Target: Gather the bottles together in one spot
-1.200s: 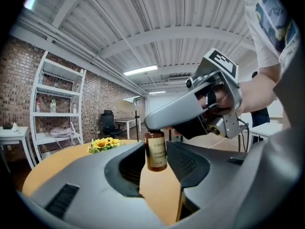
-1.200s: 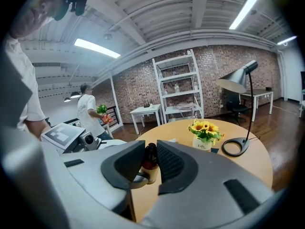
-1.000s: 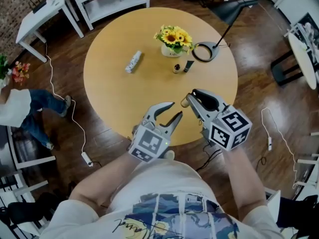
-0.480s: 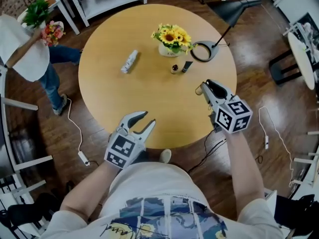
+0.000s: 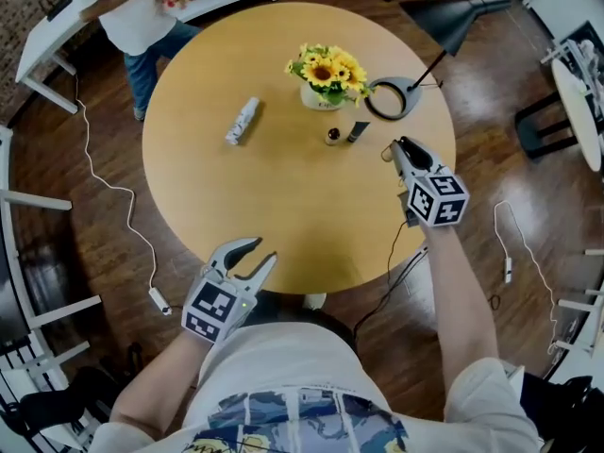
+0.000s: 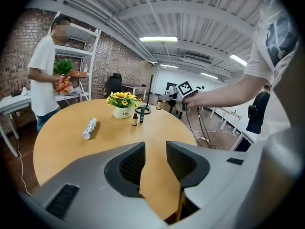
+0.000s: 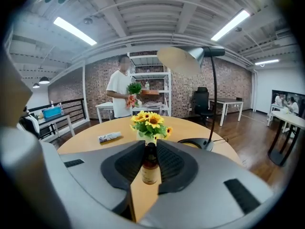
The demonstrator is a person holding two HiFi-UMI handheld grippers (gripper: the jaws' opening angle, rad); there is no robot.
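My right gripper is shut on a small amber bottle, held upright over the right side of the round wooden table, near the lamp base. A small dark dropper bottle and a dark tube-like bottle stand just left of it, in front of the vase. A white bottle lies on its side at the table's left. My left gripper stands open and empty at the table's near edge.
A white vase of sunflowers stands at the table's far middle. The black desk lamp's ring base sits to its right, its shade over the far right edge. A person holding flowers stands beyond the table's far left, by white shelves.
My right gripper carried the amber bottle away from me and to the right, toward the lamp base. My left gripper drew back to the near left edge. The person walked round to the far side.
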